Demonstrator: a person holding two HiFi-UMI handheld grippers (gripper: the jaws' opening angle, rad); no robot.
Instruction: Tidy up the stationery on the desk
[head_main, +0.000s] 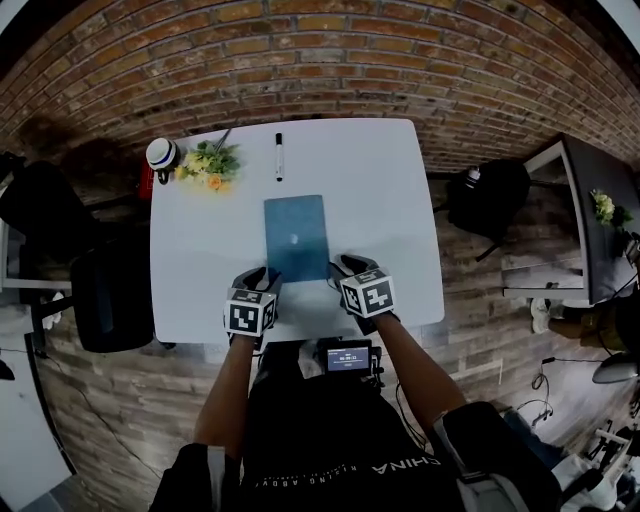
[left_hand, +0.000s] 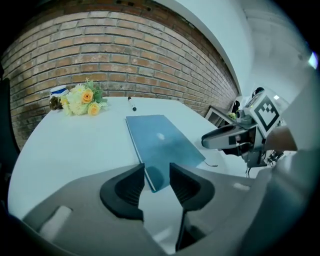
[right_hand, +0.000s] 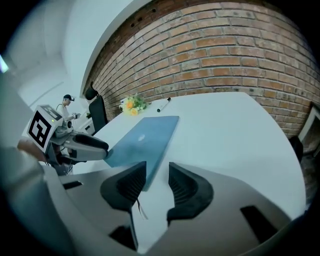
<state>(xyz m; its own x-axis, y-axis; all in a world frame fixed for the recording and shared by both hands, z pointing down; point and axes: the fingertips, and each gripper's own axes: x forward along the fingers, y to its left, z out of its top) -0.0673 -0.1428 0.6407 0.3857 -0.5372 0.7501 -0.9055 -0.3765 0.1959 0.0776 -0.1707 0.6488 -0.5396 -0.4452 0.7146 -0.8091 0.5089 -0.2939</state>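
Blue notebook (head_main: 296, 237) lay flat mid-frame on the white table (head_main: 385, 190), long axis running top to bottom, short edge toward the person. Left gripper (left_hand: 156, 181) jaws were apart, the notebook's lower-left corner showing in the gap. Right gripper (right_hand: 156, 180) jaws were apart too, at the lower-right corner. Marker (head_main: 279, 156) lay upper centre, same direction; flowers (head_main: 208, 165) upper left.

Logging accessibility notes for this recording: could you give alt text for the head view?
A blue notebook lies flat on a white desk, with the open left gripper and open right gripper at its two near corners. A black pen and a bunch of yellow flowers lie near the desk's far edge.
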